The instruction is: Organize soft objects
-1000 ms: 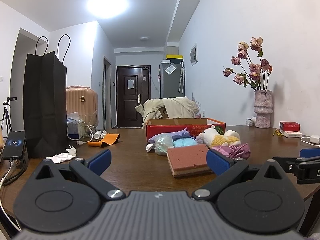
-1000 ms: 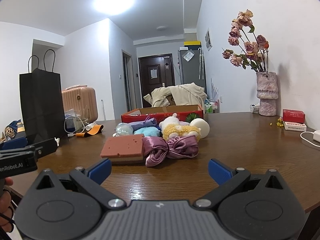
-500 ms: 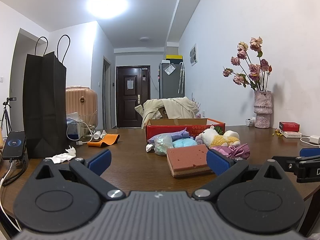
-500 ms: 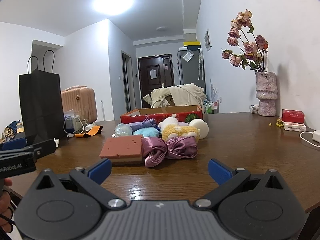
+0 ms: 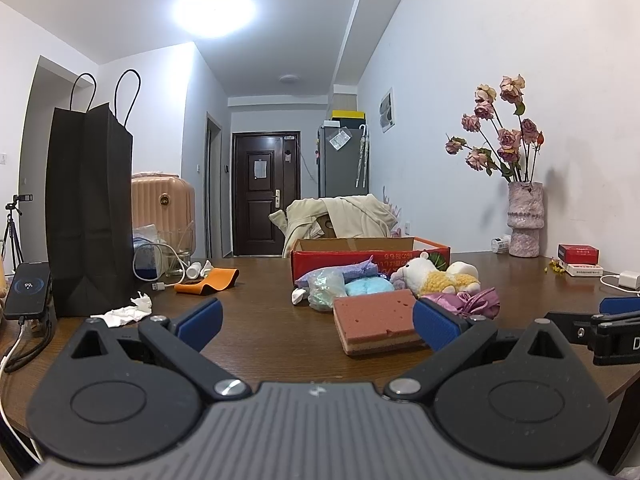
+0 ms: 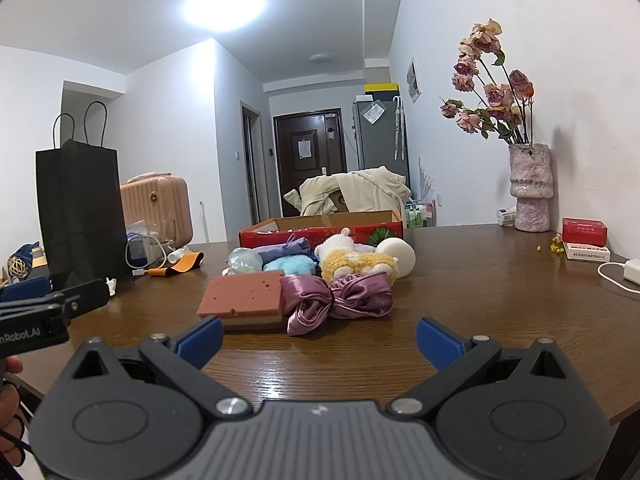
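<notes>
Blue-padded fingers [image 5: 199, 319] of the left gripper [image 5: 316, 322] stand spread wide with nothing between them, low over the near edge of the brown wooden surface [image 5: 260, 320]. The right gripper [image 6: 318, 340] is spread just as wide and also holds nothing; its fingers [image 6: 438, 342] hang above bare wood just short of the soft things. Each gripper shows at the edge of the other's view, the two side by side and apart.

Closest to both lies a reddish-brown sponge block [image 6: 242, 294] with a pale layer beneath, flat on the surface. In the left wrist view it sits just past the right-hand finger. Touching its right side is a crumpled purple satin bow [image 6: 336, 300]. Behind these sits a tight cluster: a white and yellow plush animal [image 6: 352, 258] lying down, a white round ball [image 6: 396, 256] against it, a fluffy light-blue piece [image 6: 288, 266], a folded lavender cloth [image 6: 284, 250] and a clear crinkled bag [image 6: 244, 260]. Right behind the cluster stands an open red cardboard box [image 6: 320, 228], its inside not visible from this low angle.

Off to the left on the surface stand a tall black paper bag [image 5: 88, 208], crumpled white tissue [image 5: 124, 312], an orange strap [image 5: 208, 280], a white cable [image 5: 148, 256] and a phone [image 5: 26, 290] with a lit screen. At the far right stands a pink vase [image 6: 530, 188] of dried roses near the wall, with small red boxes [image 6: 584, 232] and a white charger [image 6: 632, 272] beside it. A fingertip of the person's hand [image 6: 12, 366] shows at the left edge of the right wrist view.
</notes>
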Action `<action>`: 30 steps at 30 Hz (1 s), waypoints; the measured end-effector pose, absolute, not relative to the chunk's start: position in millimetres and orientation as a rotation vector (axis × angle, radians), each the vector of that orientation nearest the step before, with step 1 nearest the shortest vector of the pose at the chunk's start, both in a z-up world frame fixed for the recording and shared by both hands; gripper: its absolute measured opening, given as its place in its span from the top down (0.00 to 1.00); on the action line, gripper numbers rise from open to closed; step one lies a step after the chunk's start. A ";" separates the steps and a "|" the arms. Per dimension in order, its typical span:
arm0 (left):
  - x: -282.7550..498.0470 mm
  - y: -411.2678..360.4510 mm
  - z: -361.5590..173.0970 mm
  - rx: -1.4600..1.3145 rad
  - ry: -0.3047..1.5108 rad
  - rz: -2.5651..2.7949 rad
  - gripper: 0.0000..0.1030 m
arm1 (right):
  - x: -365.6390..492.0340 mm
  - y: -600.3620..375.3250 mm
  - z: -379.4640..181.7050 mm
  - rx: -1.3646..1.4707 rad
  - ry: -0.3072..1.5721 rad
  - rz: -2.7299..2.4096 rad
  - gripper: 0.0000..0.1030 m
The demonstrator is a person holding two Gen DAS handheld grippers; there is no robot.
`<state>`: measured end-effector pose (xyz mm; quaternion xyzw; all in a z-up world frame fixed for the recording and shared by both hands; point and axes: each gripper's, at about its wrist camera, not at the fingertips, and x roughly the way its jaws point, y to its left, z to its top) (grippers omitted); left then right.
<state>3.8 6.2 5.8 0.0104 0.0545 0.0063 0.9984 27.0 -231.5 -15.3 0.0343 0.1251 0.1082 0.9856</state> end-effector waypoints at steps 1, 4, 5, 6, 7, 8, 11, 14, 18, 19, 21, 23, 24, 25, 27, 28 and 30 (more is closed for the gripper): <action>4.1 6.6 5.9 0.019 0.109 0.012 0.00 | 27.1 -231.6 -15.3 0.068 0.252 0.218 0.00; 3.9 6.4 5.9 0.022 0.108 0.013 0.00 | 26.8 -231.5 -15.6 0.068 0.251 0.217 0.00; 4.1 6.5 5.8 0.021 0.108 0.012 0.00 | 26.9 -231.6 -15.6 0.067 0.250 0.217 0.00; 4.3 6.5 6.0 0.023 0.108 0.010 0.00 | 26.7 -231.4 -15.7 0.067 0.249 0.217 0.00; 4.4 6.5 6.1 0.024 0.107 0.009 0.00 | 26.9 -231.5 -15.8 0.068 0.250 0.217 0.00; 4.5 6.5 6.3 0.025 0.106 0.008 0.00 | 27.0 -231.4 -16.1 0.068 0.251 0.218 0.00; 5.0 6.3 5.7 0.024 0.108 0.004 0.00 | 27.4 -231.9 -15.8 0.070 0.252 0.219 0.00; 5.6 5.7 5.0 0.023 0.110 0.004 0.00 | 27.8 -232.1 -16.0 0.070 0.255 0.219 0.00; 7.8 5.2 3.5 0.030 0.108 0.001 0.00 | 31.2 -232.6 -16.9 0.071 0.260 0.218 0.00; 9.8 5.4 4.0 0.033 0.111 0.001 0.00 | 33.3 -232.5 -16.9 0.067 0.261 0.221 0.00; 15.1 6.9 6.6 0.039 0.109 0.001 0.00 | 39.7 -232.2 -15.1 0.061 0.260 0.217 0.00; 22.7 10.2 10.5 0.038 0.106 0.011 0.00 | 47.9 -233.1 -12.4 0.072 0.255 0.218 0.00; 30.1 11.7 13.3 0.041 0.114 0.031 0.00 | 52.7 -232.9 -10.9 0.070 0.250 0.212 0.00; 35.2 13.3 14.7 0.042 0.119 0.044 0.00 | 57.4 -232.6 -9.6 0.067 0.245 0.206 0.00; 50.6 18.5 18.8 0.035 0.140 0.038 0.00 | 68.0 -232.7 -6.9 0.069 0.245 0.208 0.00; 57.6 21.0 21.2 0.025 0.152 0.029 0.00 | 74.8 -232.7 -5.3 0.073 0.252 0.213 0.00; 75.1 24.7 25.2 -0.001 0.182 0.012 0.00 | 88.1 -232.8 -2.2 0.094 0.261 0.227 0.00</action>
